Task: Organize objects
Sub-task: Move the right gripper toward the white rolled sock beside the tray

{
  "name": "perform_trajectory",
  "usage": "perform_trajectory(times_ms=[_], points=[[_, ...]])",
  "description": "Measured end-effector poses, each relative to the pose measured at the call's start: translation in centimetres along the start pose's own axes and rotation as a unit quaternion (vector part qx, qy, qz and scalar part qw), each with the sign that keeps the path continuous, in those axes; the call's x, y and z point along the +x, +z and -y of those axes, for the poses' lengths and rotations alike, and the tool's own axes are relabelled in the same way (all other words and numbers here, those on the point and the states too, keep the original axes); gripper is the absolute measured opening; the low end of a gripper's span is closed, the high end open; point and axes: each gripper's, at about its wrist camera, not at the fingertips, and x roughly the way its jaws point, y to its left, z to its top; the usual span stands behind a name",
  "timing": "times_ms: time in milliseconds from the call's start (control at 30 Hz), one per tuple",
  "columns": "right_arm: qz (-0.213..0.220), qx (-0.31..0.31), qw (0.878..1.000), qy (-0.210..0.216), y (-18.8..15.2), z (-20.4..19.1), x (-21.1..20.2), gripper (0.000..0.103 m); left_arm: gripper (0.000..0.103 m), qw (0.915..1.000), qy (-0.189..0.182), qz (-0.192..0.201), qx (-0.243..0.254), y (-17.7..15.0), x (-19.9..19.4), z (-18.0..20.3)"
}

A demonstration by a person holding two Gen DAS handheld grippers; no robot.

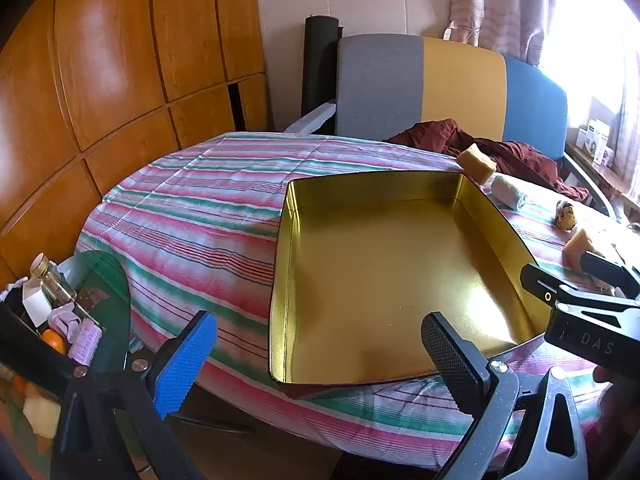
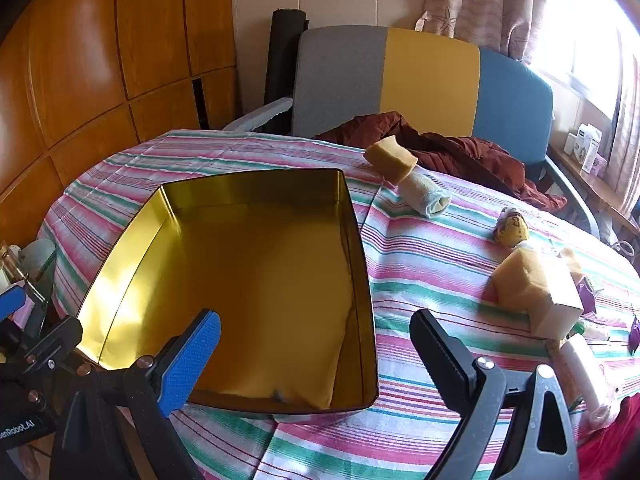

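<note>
The bench [image 2: 420, 264], draped in a striped cloth, fills the middle of both views, with a tri-coloured chair [image 2: 424, 76] behind it at the top. A gold tin tray [image 2: 256, 276] sits open and bare at centre. Right of it lie two sponges [image 2: 390, 158] [image 2: 520, 280], a rolled cloth [image 2: 426, 198] and a white box [image 2: 560, 312]. The left tool [image 1: 320, 356] and right tool [image 2: 316, 356] at the lower edges both stand spread wide, gripping nothing.

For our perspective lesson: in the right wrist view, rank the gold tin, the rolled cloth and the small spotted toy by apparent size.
1. gold tin, easily largest
2. rolled cloth
3. small spotted toy
The last two look close in size, so their order is unsure.
</note>
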Motion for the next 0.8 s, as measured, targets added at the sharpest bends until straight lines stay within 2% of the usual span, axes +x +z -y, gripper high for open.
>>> perform_trajectory(times_ms=[633,800], points=[[-0.002,0.014,1.0,-0.007,-0.3,1.7,0.1,0.097,0.103,0.9996,-0.016,-0.009,0.02,0.1,0.0,1.2],[-0.005,0.019,1.0,-0.009,-0.2,2.4,0.6,0.097,0.103,0.9986,-0.047,-0.024,0.009,0.2,0.9,1.3]])
